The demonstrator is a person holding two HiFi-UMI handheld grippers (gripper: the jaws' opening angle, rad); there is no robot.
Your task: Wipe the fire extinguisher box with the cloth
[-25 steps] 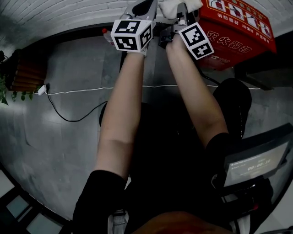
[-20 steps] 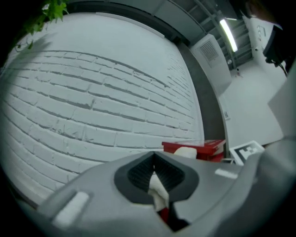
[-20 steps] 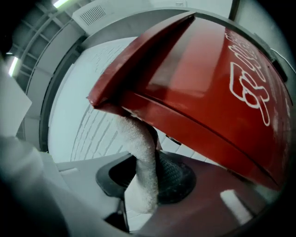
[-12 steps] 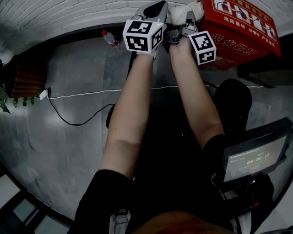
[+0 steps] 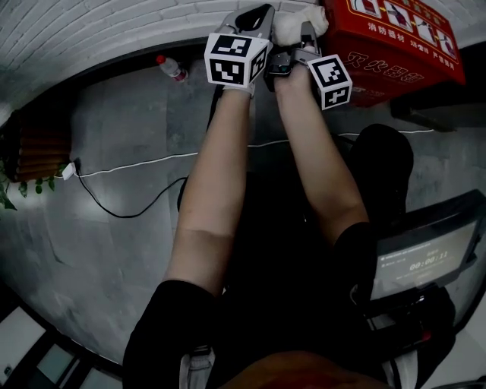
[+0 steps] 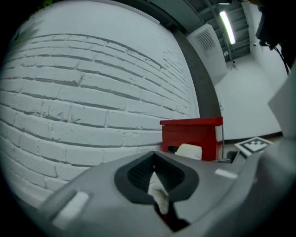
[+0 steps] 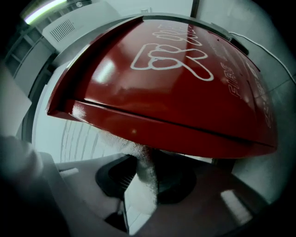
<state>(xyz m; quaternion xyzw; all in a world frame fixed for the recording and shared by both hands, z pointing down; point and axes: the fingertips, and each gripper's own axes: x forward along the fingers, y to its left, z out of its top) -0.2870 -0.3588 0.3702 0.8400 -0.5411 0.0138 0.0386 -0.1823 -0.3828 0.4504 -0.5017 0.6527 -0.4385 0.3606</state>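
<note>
The red fire extinguisher box (image 5: 395,45) stands at the top right against the wall; its lid (image 7: 175,92) fills the right gripper view. My right gripper (image 5: 304,32) (image 7: 143,194) is shut on the white cloth (image 5: 292,24) (image 7: 147,173), which presses against the box's lower left edge. My left gripper (image 5: 254,14) (image 6: 157,183) is just left of it, facing the brick wall, shut with a small white bit of cloth (image 6: 159,196) pinched between its jaws. In the left gripper view the box (image 6: 192,134) and the cloth lump (image 6: 188,151) lie to the right.
White brick wall (image 5: 114,23) runs behind the box. A plastic bottle (image 5: 171,68) lies on the grey floor by the wall. A white cable (image 5: 137,161) and a black cable (image 5: 114,203) cross the floor. A device with a screen (image 5: 421,262) stands lower right.
Both grippers have shifted slightly right and up toward the box's left edge, with the cloth carried along. Their states look the same.
</note>
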